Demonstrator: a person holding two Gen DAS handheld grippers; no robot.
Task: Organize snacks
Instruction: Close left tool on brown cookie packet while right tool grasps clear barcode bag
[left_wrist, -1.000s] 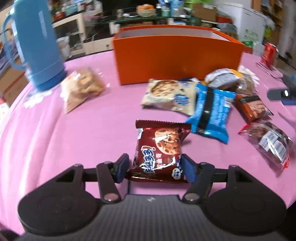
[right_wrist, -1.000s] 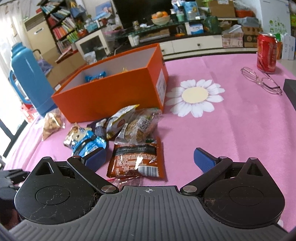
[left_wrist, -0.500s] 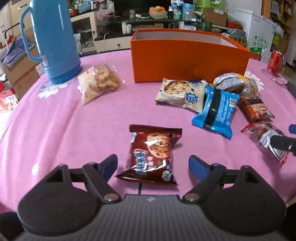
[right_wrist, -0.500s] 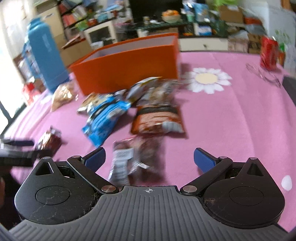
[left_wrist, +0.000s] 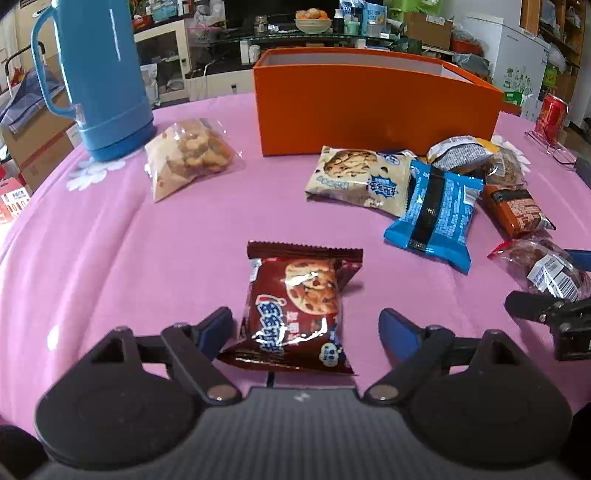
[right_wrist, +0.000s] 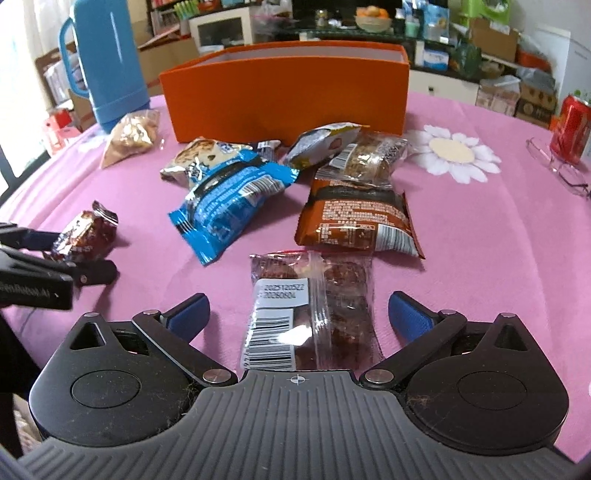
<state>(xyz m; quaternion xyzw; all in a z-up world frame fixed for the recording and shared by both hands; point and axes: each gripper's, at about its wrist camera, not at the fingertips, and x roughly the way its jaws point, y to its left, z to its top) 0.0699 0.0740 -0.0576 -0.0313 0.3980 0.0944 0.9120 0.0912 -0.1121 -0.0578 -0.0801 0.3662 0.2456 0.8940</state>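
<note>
A brown cookie packet is seen lying flat on the pink tablecloth, between the just-opened, untouching jaws of the left gripper. A clear-wrapped snack lies between the right gripper's spread jaws. Cluttered shelves are seen behind an orange box.

Cluttered shelves and a white fridge behind.

Both views bright and sharp, no motion blur. Daylight enters from 10 o'clock; glare on the brown cookie pack and the clear wrapper. Soft shadows. Fisheye bends edges, corners dark.
</note>
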